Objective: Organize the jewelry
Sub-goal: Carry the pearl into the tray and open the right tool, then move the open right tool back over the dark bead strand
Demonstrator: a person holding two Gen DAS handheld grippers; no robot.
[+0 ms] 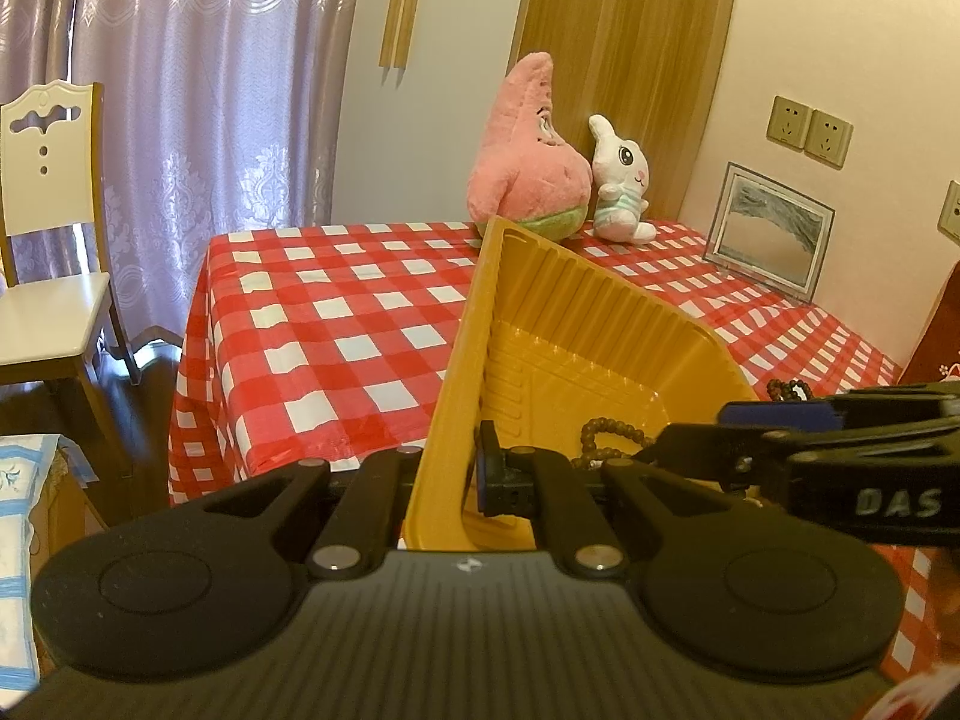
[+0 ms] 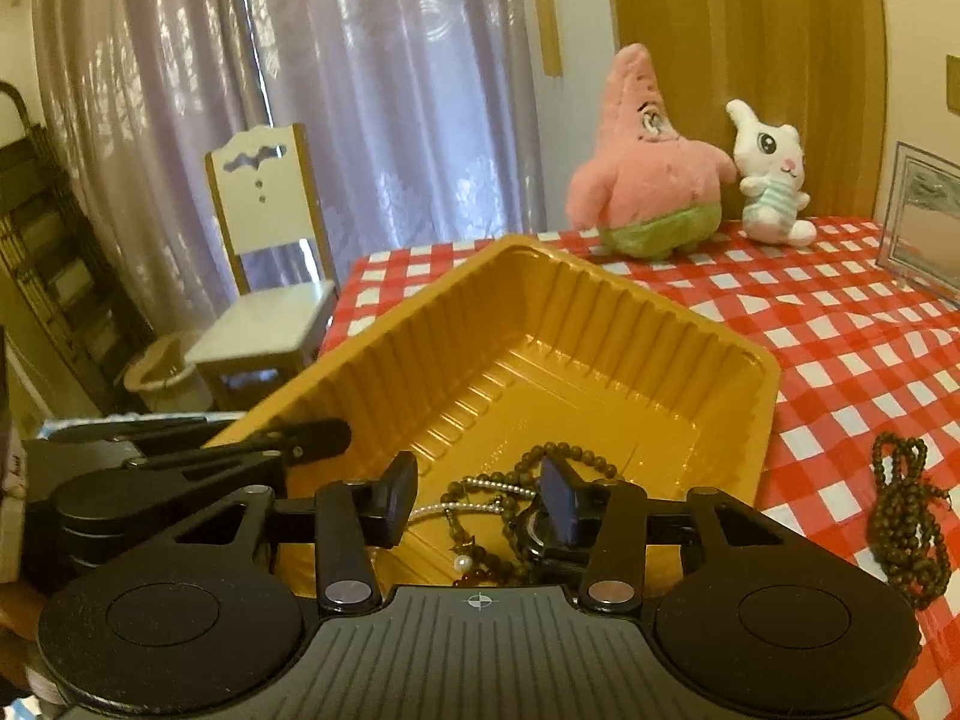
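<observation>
just below the spread right gripper (image 2: 477, 495), beads (image 2: 540, 480) lie in the yellow tray (image 2: 600, 312); left gripper (image 1: 447, 474) pinches its wall.

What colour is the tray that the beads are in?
The tray is golden yellow with ribbed walls. It shows best in the right wrist view.

Black claw (image 2: 477, 507), blue pads (image 2: 561, 501), seemingly "DAS" lettering.

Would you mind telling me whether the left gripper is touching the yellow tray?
Touching. The left wrist view shows the left gripper with its fingers closed on either side of the yellow tray wall, pinching the rim.
</observation>
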